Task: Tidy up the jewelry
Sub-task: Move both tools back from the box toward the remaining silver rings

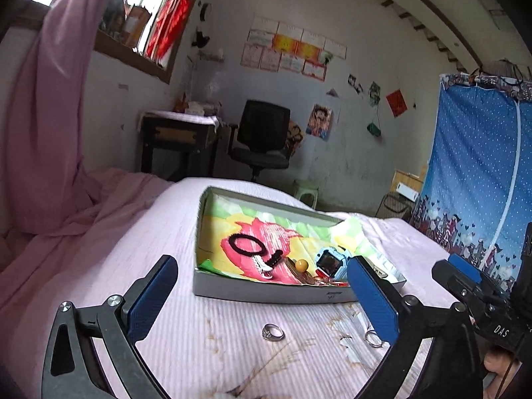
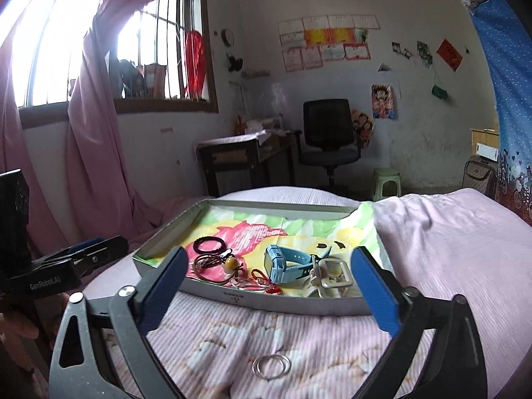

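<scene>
A shallow grey box (image 1: 266, 294) lined with a colourful cloth lies on the pink bed; it also shows in the right wrist view (image 2: 282, 304). In it lie a black hair tie (image 1: 247, 244), a blue watch (image 1: 331, 261) (image 2: 287, 262), a yellow bead (image 1: 301, 263) (image 2: 231, 262) and a white buckle (image 2: 334, 276). A silver ring with a stone (image 1: 273, 332) lies on the bed between my left gripper's fingers. Another silver ring (image 1: 373, 338) lies by the right finger. Two linked silver rings (image 2: 271, 365) lie under my right gripper. My left gripper (image 1: 262, 302) and right gripper (image 2: 269, 296) are open and empty.
A pink curtain (image 1: 43, 126) hangs on the left. A desk (image 1: 179, 139) and black office chair (image 1: 262, 139) stand by the far wall. A blue wardrobe (image 1: 482, 173) stands on the right. A folded pink quilt (image 2: 449, 232) lies right of the box.
</scene>
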Tool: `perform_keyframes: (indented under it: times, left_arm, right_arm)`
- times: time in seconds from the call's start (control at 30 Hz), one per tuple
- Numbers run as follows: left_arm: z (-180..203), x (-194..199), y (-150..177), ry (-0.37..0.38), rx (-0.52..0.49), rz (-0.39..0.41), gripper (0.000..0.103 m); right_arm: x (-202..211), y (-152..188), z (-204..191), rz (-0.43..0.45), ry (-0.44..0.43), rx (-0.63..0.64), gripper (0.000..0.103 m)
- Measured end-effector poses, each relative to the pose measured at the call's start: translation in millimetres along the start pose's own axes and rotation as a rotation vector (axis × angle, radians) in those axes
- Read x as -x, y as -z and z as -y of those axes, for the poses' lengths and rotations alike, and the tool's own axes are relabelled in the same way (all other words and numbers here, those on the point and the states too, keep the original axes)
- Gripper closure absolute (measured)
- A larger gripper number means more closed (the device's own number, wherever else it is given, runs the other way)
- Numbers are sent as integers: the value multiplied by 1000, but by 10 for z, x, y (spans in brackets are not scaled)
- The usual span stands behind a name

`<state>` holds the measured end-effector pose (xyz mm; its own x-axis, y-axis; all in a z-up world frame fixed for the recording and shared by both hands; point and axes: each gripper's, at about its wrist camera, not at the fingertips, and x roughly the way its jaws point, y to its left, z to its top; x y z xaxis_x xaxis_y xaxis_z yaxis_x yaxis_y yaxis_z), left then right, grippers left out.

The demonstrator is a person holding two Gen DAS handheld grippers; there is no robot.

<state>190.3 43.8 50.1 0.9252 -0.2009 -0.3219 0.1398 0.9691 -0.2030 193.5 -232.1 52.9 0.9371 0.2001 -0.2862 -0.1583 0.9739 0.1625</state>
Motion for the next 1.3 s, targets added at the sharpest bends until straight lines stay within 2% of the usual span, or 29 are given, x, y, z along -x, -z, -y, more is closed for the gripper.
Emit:
perform_keyframes:
  times: [0.23, 0.6, 0.77, 1.07, 1.3]
  left_arm:
    - [67, 268, 75, -7, -31, 54, 1]
    - [174, 441, 292, -55, -121, 23, 1]
    - [234, 420, 376, -87, -192, -13, 0]
    - [178, 228, 513, -128, -215, -104, 0]
    - [147, 158, 540, -138, -217, -140, 0]
  right_arm:
    - [286, 88, -28, 45, -4, 16, 1]
    - [581, 251, 13, 51, 36, 63, 1]
    - [579, 310, 45, 14, 71, 101, 1]
    - [408, 403, 89, -95, 100, 109, 1]
    - [310, 466, 134, -148, 108, 89, 1]
